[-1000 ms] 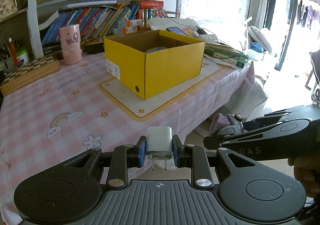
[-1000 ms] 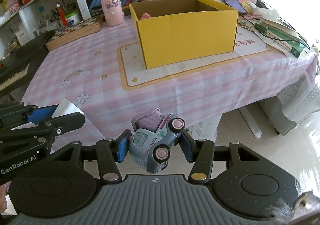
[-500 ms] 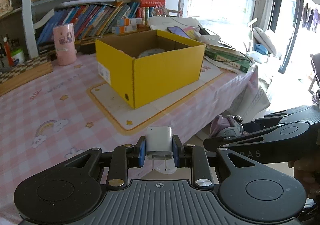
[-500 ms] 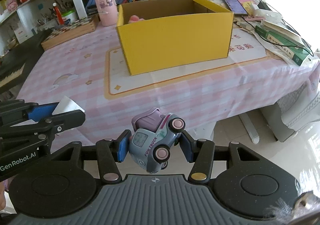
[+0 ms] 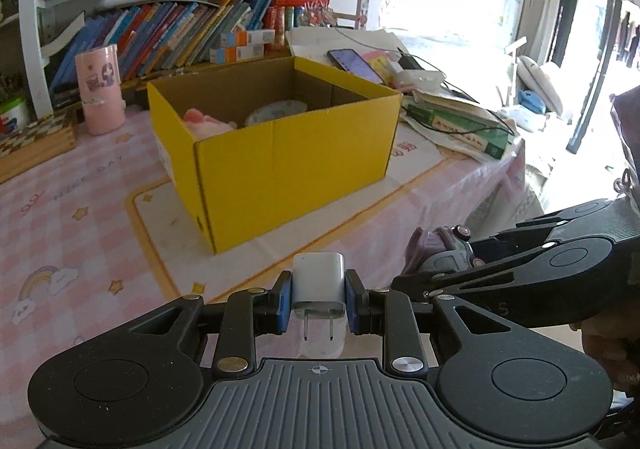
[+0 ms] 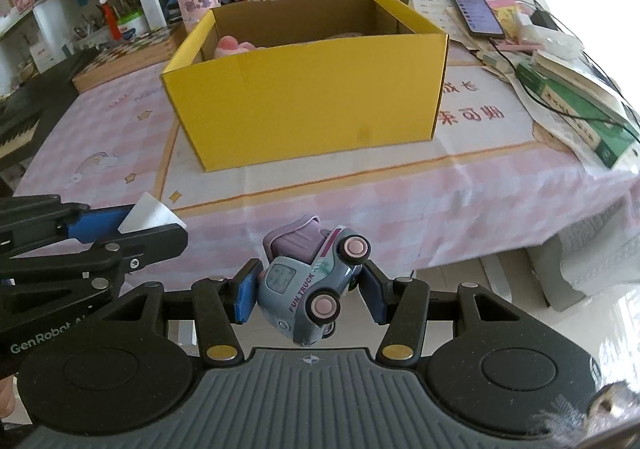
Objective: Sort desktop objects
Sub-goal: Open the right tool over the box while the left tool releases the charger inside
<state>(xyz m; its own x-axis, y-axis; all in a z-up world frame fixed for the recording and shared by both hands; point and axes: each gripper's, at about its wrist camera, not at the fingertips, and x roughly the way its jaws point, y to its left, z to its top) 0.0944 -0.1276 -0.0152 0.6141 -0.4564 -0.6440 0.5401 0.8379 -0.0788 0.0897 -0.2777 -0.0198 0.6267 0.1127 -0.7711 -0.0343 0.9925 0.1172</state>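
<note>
My left gripper point(image 5: 319, 299) is shut on a white plug charger point(image 5: 319, 283), prongs pointing back at the camera. My right gripper point(image 6: 310, 289) is shut on a grey-blue toy truck point(image 6: 310, 289) with pink wheels, tilted on its side. Both hover at the table's front edge, short of an open yellow cardboard box point(image 5: 288, 153), which also shows in the right wrist view point(image 6: 308, 109). A pink soft toy point(image 5: 208, 120) and a patterned plate point(image 5: 276, 111) lie inside the box. The right gripper with the truck point(image 5: 440, 253) shows at the right of the left view; the left gripper with the charger point(image 6: 148, 215) shows at the left of the right view.
The box stands on a cream mat point(image 6: 472, 137) over a pink checked tablecloth point(image 5: 60, 217). A pink cup point(image 5: 99, 89), a checkered wooden board point(image 5: 32, 137) and bookshelves stand behind. Books point(image 6: 580, 105), papers, cables and a phone point(image 6: 474, 13) crowd the table's right end.
Both grippers have moved forward toward the yellow box, which now looks larger and shows its inside. Both still hold their objects.
</note>
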